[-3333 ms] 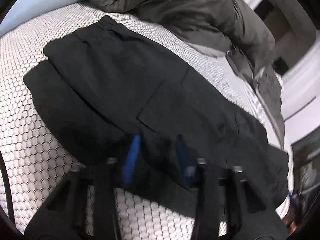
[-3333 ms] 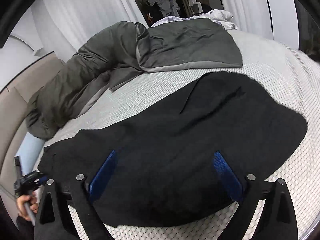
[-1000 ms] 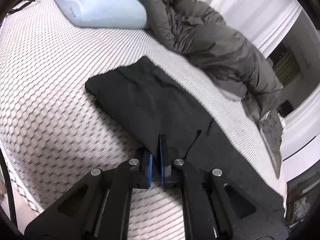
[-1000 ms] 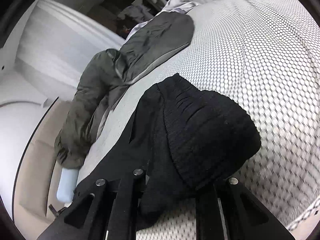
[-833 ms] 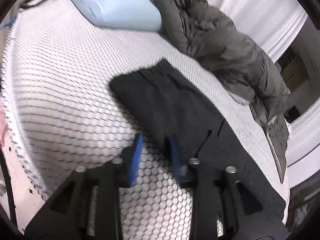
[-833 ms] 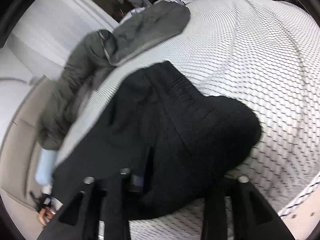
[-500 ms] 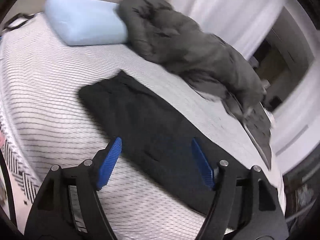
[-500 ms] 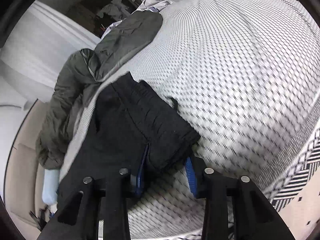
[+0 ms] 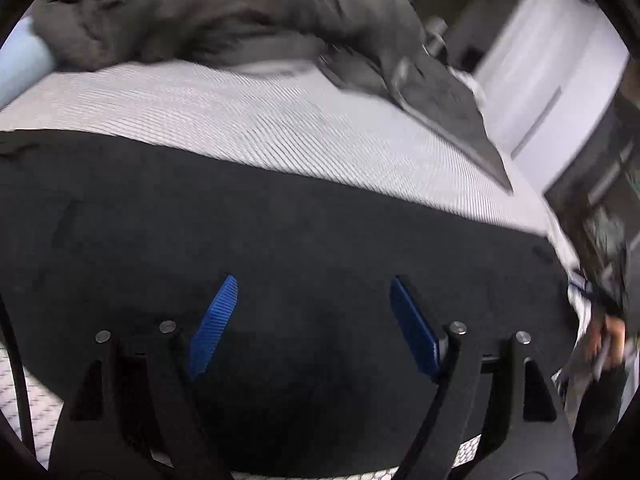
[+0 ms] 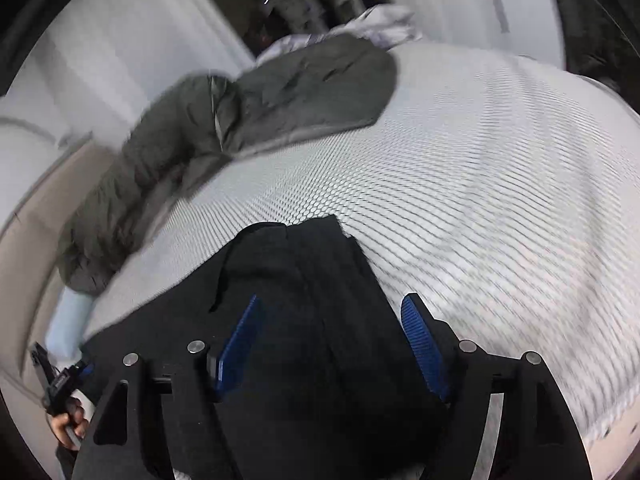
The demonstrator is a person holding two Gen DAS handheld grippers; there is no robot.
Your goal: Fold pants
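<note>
White honeycomb-patterned bedding [image 10: 500, 200] carries the black pants [image 9: 280, 248], laid out long and flat across the mattress's near side, one end squared off in the right wrist view [image 10: 320, 280]. Both tools hover just above the cloth: the left gripper [image 9: 312, 328] and right gripper [image 10: 332, 340] each stand spread wide, holding nothing. A lengthwise fold appears done; the next move likely calls for pinching one end and carrying it toward the other. A grey duvet [image 10: 248, 120] lies bunched beyond.
</note>
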